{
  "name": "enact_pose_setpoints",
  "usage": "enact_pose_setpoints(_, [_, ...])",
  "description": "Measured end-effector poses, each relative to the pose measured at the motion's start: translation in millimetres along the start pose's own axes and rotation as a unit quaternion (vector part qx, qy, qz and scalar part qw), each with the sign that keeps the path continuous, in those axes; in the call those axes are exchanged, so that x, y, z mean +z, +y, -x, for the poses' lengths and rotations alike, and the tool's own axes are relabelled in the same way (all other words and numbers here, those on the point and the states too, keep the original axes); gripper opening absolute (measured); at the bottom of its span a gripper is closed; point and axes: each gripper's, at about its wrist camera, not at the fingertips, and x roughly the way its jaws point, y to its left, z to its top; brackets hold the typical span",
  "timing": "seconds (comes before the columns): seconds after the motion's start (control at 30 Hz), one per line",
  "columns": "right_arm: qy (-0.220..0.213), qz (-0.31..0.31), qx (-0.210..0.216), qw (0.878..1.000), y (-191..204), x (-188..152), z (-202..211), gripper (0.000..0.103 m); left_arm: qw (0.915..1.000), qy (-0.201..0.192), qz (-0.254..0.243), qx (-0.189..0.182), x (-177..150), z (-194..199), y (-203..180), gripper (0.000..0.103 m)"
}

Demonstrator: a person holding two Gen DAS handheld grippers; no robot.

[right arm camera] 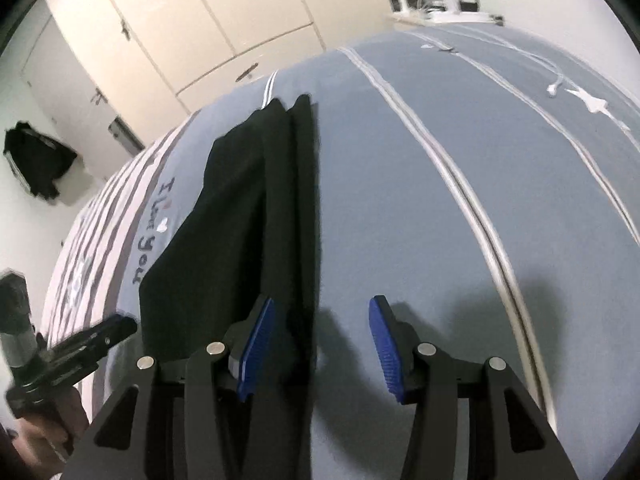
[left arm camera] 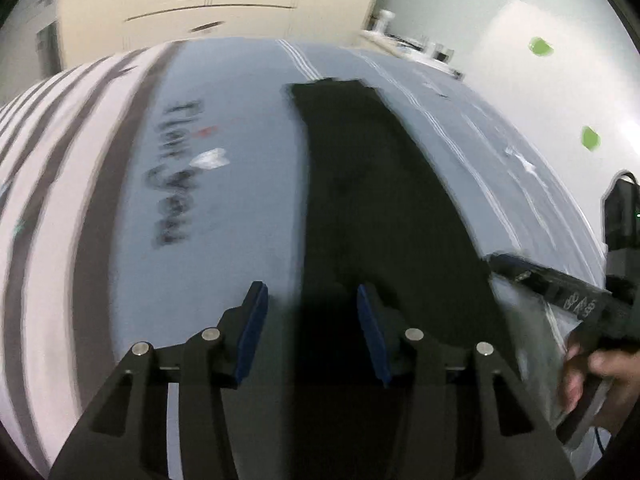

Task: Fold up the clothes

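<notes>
While a long black garment [right arm camera: 248, 216] is lying lengthwise on the blue-grey bedspread [right arm camera: 420, 200], folded into a narrow strip, the left gripper [left arm camera: 312, 312] and right gripper [right arm camera: 322, 332] are hovering over its near end, both with fingers parted and grasping nothing. The cloth's near edge is passing between each pair of blue pads [right arm camera: 256, 348]. Cream wardrobe doors [right arm camera: 224, 20] are standing behind the bed.

One black garment [right arm camera: 240, 216] lies on one blue-grey bedspread [right arm camera: 400, 200]. Two grippers, the left gripper [left arm camera: 312, 304] and the right gripper [right arm camera: 322, 320], hang over it. Two green marks [left arm camera: 540, 46] dot the wall, I think.
</notes>
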Motion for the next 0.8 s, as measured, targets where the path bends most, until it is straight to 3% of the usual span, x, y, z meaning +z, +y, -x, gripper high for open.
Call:
enact_pose_setpoints(0.13, [0.012, 0.063, -0.026, 0.998, 23.8, -4.5, -21.0, 0.046, 0.9951, 0.033, -0.065, 0.066, 1.0, -37.7, -12.4, 0.044])
enact_pose_setpoints(0.23, [0.005, 0.088, -0.067, 0.994, 29.1, -3.9, -31.0, 0.043, 0.9911, 0.021, -0.081, 0.104, 3.4, -37.6, 9.1, 0.051])
enact_pose_setpoints(0.3, [-0.01, 0.064, -0.095, 0.993, 15.2, 3.9, -31.3, 0.043, 0.9879, 0.012, -0.063, 0.141, 8.4, -32.7, 29.1, 0.051])
enact_pose_setpoints(0.33, [-0.011, 0.044, -0.094, 0.995, 5.6, 8.7, -32.5, 0.044, 0.9847, 0.011, -0.053, 0.166, 10.9, -31.1, 37.8, 0.045])
enact_pose_setpoints(0.43, [-0.01, 0.039, -0.117, 0.992, -9.5, 17.9, -34.7, 0.044, 0.9795, -0.001, 0.017, 0.201, 25.2, -19.0, 73.0, 0.043])
enact_pose_setpoints(0.53, [-0.012, 0.024, -0.11, 0.994, -20.3, 26.9, -30.8, 0.044, 0.99, -0.018, 0.042, 0.134, 44.2, -13.0, 73.9, 0.043])
enact_pose_setpoints(0.7, [-0.042, 0.035, -0.057, 0.997, -0.7, 47.0, -28.2, 0.046, 0.9993, -0.008, -0.017, 0.033, 68.0, -39.4, 21.6, 0.045])
enact_pose_setpoints(0.73, [-0.042, 0.044, -0.052, 0.997, 7.5, 52.4, -31.9, 0.046, 0.9991, 0.001, -0.03, 0.03, 70.8, -49.3, 12.8, 0.045])
enact_pose_setpoints(0.8, [-0.04, 0.061, -0.044, 0.996, 21.6, 61.4, -40.4, 0.046, 0.9945, 0.028, -0.068, 0.075, 71.7, -73.2, 3.8, 0.045])
